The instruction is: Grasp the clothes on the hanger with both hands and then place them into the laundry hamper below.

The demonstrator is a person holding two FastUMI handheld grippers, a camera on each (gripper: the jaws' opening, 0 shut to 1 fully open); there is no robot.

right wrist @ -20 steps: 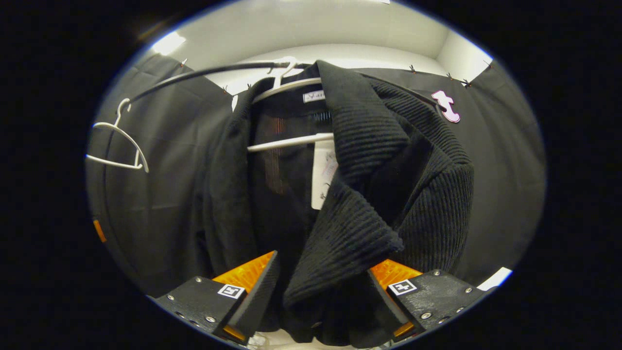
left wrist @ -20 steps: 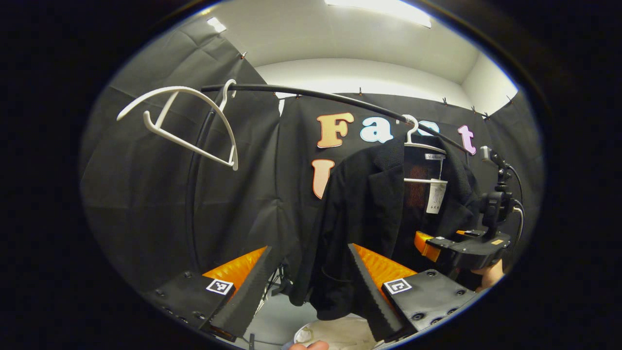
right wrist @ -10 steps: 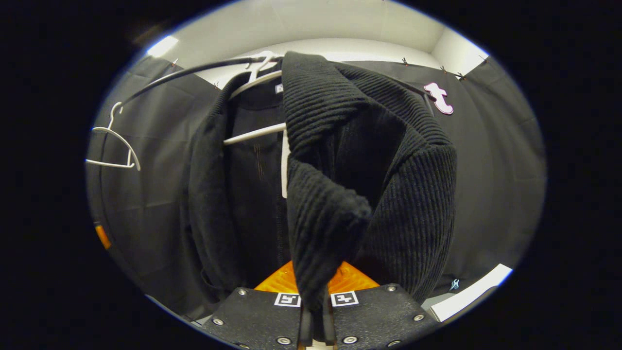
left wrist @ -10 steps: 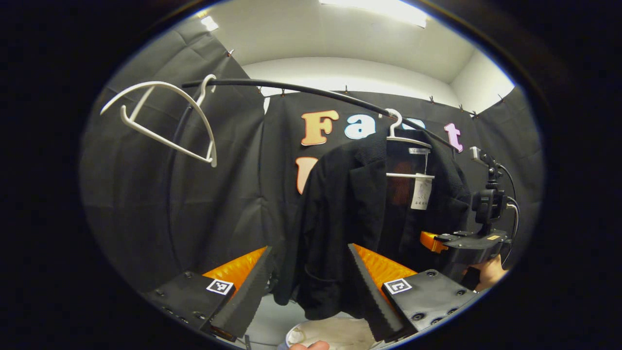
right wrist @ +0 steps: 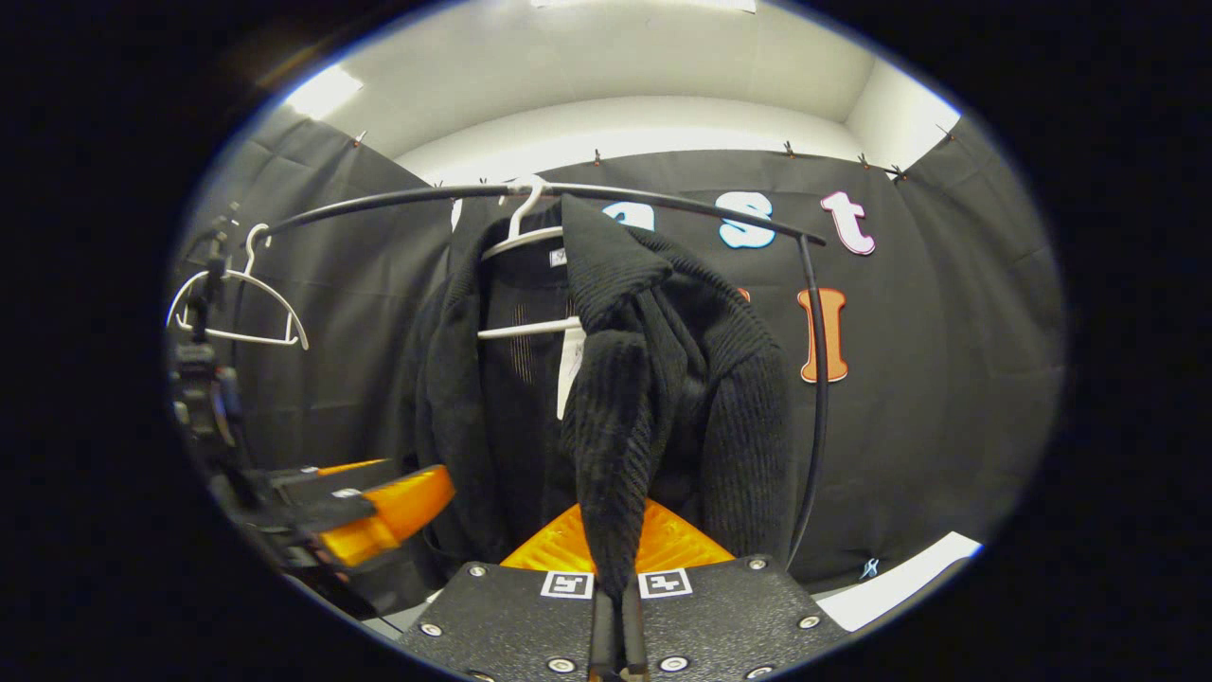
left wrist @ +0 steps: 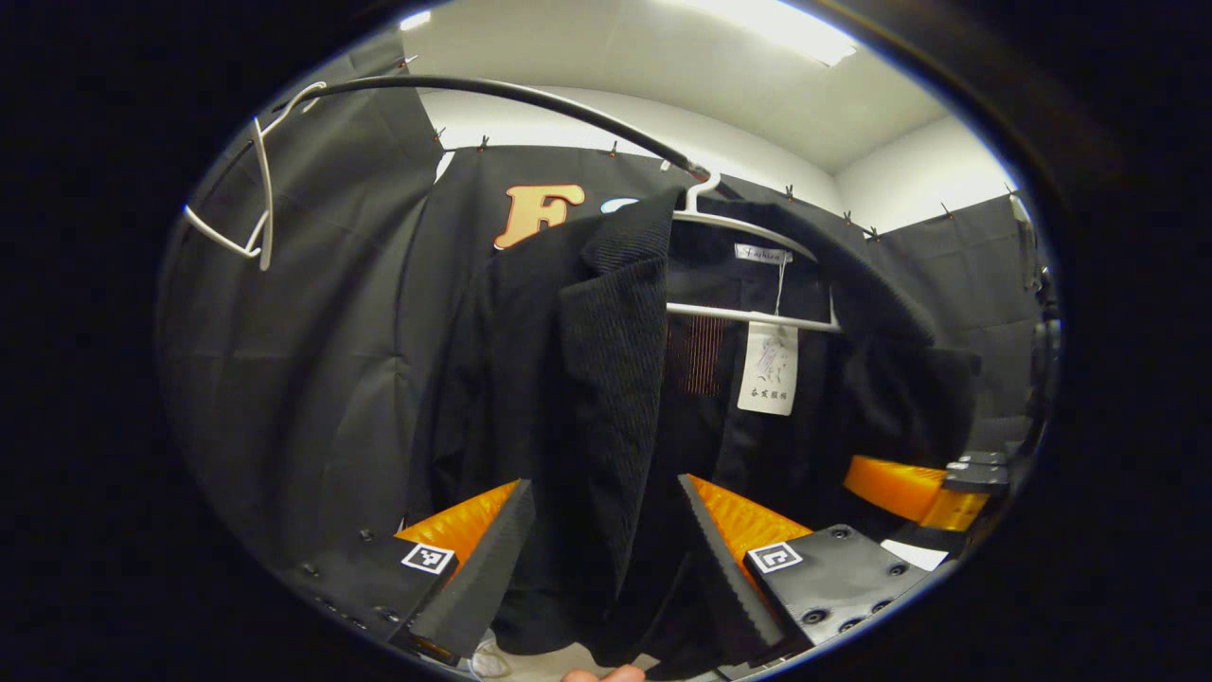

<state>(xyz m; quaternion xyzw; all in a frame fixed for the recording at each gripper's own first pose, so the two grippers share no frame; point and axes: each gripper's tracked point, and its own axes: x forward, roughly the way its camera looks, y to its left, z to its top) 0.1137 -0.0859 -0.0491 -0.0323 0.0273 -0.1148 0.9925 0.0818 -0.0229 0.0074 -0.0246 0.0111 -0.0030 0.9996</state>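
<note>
Here, the right hand-held gripper (right wrist: 614, 616) was clamped on the black jacket (right wrist: 615, 436); the left hand-held gripper (left wrist: 601, 559), wide open, straddled its other lapel (left wrist: 606, 379), needing closure next.

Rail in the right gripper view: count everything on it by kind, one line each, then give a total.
White hangers: 2, an empty hanger and the jacket's hanger
Black jackets: 1, the jacket, its front edge clamped by the right hand-held gripper
Paper tags: 1, the tag inside the jacket
Total: 4
</note>
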